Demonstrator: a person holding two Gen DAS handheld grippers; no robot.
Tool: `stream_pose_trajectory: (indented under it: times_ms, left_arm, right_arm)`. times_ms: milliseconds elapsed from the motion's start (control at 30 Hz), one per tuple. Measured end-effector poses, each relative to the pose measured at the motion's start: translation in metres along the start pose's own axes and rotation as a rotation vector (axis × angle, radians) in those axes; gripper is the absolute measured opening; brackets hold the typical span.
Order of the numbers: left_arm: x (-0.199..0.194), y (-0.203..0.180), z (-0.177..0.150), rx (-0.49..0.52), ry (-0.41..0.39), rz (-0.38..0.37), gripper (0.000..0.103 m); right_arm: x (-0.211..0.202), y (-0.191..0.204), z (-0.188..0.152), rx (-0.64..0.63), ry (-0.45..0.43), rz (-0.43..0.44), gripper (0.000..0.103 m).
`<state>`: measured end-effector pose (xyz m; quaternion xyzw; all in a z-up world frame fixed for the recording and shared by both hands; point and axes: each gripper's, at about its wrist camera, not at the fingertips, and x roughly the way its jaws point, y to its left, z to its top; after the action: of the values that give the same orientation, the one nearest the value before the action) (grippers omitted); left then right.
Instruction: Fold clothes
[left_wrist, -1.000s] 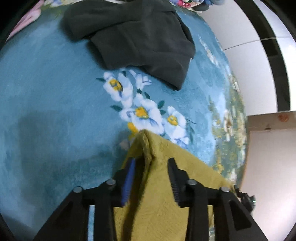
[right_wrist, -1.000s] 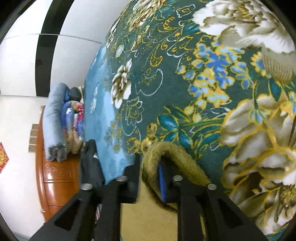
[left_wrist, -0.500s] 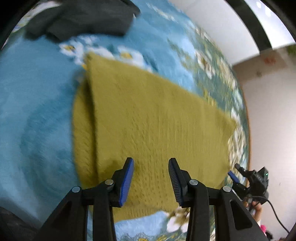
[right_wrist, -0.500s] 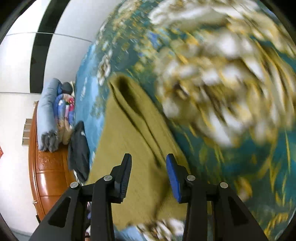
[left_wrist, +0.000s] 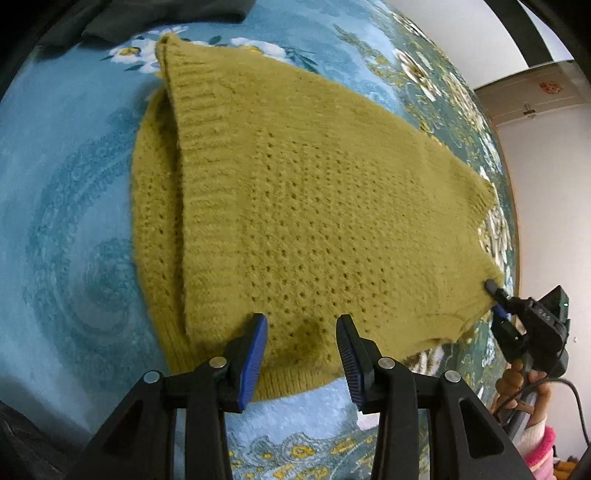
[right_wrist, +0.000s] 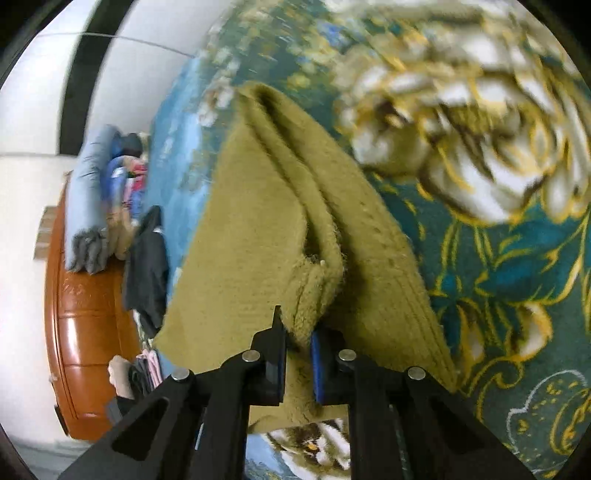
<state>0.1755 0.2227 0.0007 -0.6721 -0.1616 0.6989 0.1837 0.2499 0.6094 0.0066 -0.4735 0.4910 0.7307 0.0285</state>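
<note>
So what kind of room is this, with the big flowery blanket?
Most likely a bedroom. The mustard-yellow knitted sweater lies on a teal flowered blanket that looks like a bed cover, a rolled grey-blue quilt sits by a glossy orange-brown wooden board.

Count: two garments, two grippers, one blanket

One mustard knit sweater (left_wrist: 314, 206), one dark grey garment (left_wrist: 155, 18), one floral blanket (left_wrist: 66, 206) beneath both; two grippers, left gripper (left_wrist: 301, 345) and right gripper (right_wrist: 297, 352) (also seen from the left wrist), plus one pile of bedding (right_wrist: 107, 199), uncountable at this blur.
</note>
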Motion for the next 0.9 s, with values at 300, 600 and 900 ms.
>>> stream_pose_trajectory:
  times_ms: [300,600,900]
  left_arm:
    - [-0.004,0.011,-0.005,-0.020,0.020,-0.024,0.043]
    - [-0.009,-0.038,-0.012,0.134,-0.027,-0.090,0.043]
    - [0.054,-0.120,-0.013,0.303,0.086,-0.048,0.043]
  right_arm:
    - [0.006,-0.038,-0.011,0.063,0.027,-0.070,0.011]
    - [-0.016,-0.008,-0.001,-0.086,0.025,-0.115,0.025]
    - [-0.020,-0.032,0.013,-0.103,-0.006,-0.241,0.066]
